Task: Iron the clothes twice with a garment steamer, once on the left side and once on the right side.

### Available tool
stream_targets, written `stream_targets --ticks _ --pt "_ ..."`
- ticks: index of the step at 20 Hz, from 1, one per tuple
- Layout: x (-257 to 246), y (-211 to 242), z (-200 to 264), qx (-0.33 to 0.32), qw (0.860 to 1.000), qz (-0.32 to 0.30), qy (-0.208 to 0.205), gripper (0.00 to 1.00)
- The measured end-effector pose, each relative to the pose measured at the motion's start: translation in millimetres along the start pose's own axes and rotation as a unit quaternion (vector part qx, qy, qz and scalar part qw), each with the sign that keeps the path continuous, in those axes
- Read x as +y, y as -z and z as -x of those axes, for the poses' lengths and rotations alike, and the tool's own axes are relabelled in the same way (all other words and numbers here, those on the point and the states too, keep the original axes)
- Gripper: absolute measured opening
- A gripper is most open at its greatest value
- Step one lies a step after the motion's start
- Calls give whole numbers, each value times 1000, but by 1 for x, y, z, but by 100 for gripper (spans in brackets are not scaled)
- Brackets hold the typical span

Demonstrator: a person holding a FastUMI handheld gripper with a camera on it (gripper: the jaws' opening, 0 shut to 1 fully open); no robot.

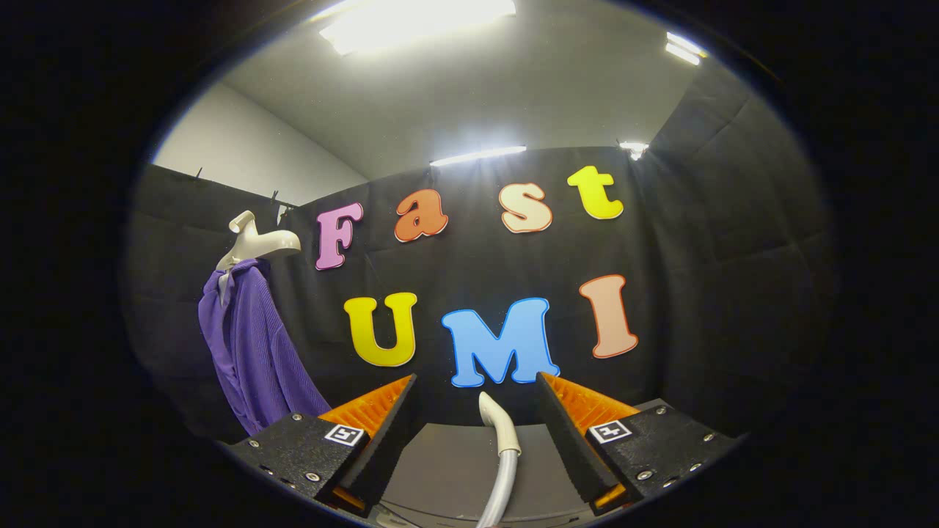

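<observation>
A purple garment (249, 345) hangs on a white hanger form (258, 242) against the black booth wall, well off to the left of and beyond my fingers. The garment steamer's pale curved handle (500, 429) rises with its grey hose from below and stands in the gap between my two fingers. My gripper (477, 380) is open, with one finger on each side of the handle and neither touching it. The steamer's lower part is hidden below the fingers.
A grey tabletop (447, 462) lies under and just ahead of the fingers. The black cloth wall closes the booth behind and to the right. Bright ceiling lights (418, 18) shine overhead.
</observation>
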State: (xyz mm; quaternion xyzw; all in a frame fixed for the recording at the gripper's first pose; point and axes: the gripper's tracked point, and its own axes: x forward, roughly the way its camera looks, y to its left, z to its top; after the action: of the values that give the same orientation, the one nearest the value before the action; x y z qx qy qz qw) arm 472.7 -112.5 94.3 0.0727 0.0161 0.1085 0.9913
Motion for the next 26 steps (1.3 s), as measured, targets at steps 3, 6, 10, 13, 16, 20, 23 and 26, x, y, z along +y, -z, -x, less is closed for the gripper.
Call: stream_targets --ticks 3,6,10,13,16,20,23,26 --pt "-9 21 -35 27 999 -15 -7 95" --pt "-10 40 -65 53 998 -29 -23 95" --pt "-15 66 -99 92 994 -51 -34 96" --pt "-20 93 -123 136 987 -70 -38 95" --pt "-31 124 -140 181 979 -87 -36 95" --pt "-45 148 -153 217 968 -125 -32 94" --pt "-48 176 -154 266 949 -166 -38 93" --pt "-46 189 -162 293 930 -214 -51 88"
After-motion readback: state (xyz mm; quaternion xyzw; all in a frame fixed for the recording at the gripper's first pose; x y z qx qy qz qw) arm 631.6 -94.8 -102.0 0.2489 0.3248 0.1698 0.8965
